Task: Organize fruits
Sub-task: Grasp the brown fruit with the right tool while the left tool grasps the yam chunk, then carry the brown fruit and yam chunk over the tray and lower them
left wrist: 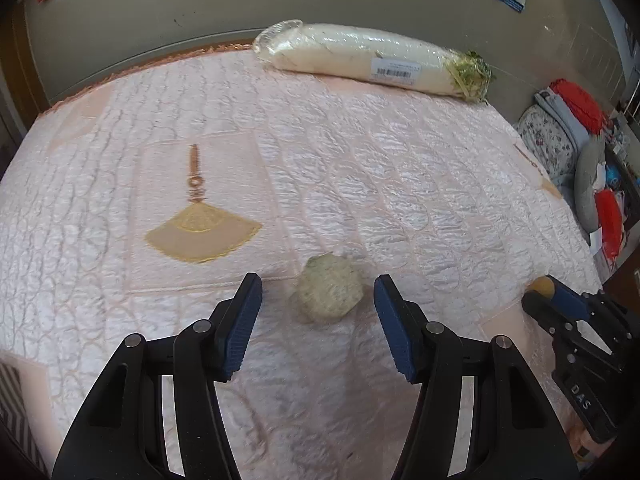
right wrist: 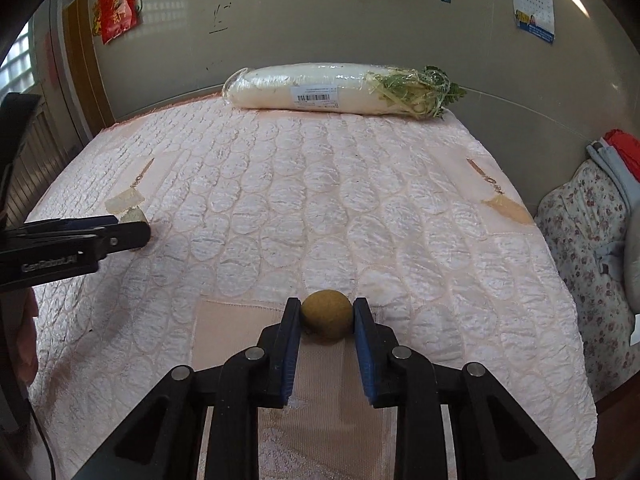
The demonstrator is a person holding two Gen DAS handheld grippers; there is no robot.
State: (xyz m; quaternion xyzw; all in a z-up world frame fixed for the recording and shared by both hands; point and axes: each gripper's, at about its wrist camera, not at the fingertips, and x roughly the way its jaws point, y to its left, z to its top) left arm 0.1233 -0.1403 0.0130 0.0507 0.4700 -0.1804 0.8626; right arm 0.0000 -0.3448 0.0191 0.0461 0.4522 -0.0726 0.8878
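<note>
A pale, lumpy fruit (left wrist: 330, 294) lies on the pink quilted bedspread (left wrist: 380, 168). My left gripper (left wrist: 318, 284) stands open with a fingertip on either side of it, neither pad touching. A small round brown fruit (right wrist: 327, 314) rests on the quilt, and my right gripper (right wrist: 327, 305) is shut on it, both blue pads pressed to its sides. In the left wrist view the right gripper (left wrist: 560, 308) shows at the right edge with the brown fruit (left wrist: 542, 286) at its tip. The right wrist view catches the left gripper (right wrist: 132, 232) at far left beside the pale fruit (right wrist: 134, 214).
A long white radish (left wrist: 372, 62) (right wrist: 332, 90) in clear wrap lies across the far edge of the bed, against the wall. Folded bedding and cushions (right wrist: 580, 220) pile up past the bed's right edge. A golden fan pattern (left wrist: 200, 232) is stitched into the quilt.
</note>
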